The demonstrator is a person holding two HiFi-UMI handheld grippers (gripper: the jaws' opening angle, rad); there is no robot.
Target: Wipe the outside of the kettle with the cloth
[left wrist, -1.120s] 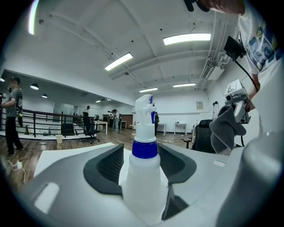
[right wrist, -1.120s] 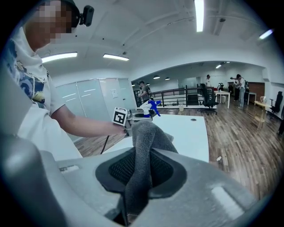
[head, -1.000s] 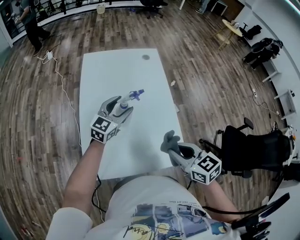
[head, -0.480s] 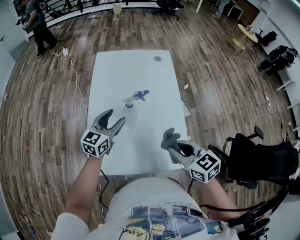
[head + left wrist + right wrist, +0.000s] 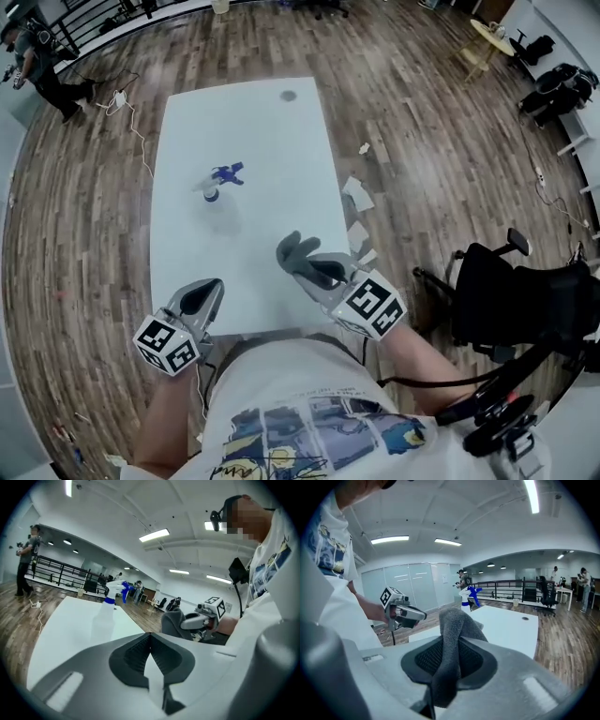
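Cloth (image 5: 293,253) pinched in the right gripper (image 5: 319,272), over the table's (image 5: 253,131) near end.
Left gripper (image 5: 208,291) is clenched on nothing at the near edge; a spray bottle (image 5: 217,181) stands farther up.

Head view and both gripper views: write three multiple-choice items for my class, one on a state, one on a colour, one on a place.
1. How do the jaws of the left hand-held gripper stand?
A. Wide apart
B. Shut, nothing between them
C. Shut on the cloth

2. What colour is the cloth?
A. Red
B. Grey
C. Yellow

3. Where is the spray bottle?
A. Upright on the white table
B. In the left hand-held gripper
C. Wrapped in the cloth

Key:
1 B, the left gripper view shows its pads together and empty.
2 B, the cloth pinched in the right hand-held gripper is grey.
3 A, the bottle stands alone on the tabletop, away from both grippers.
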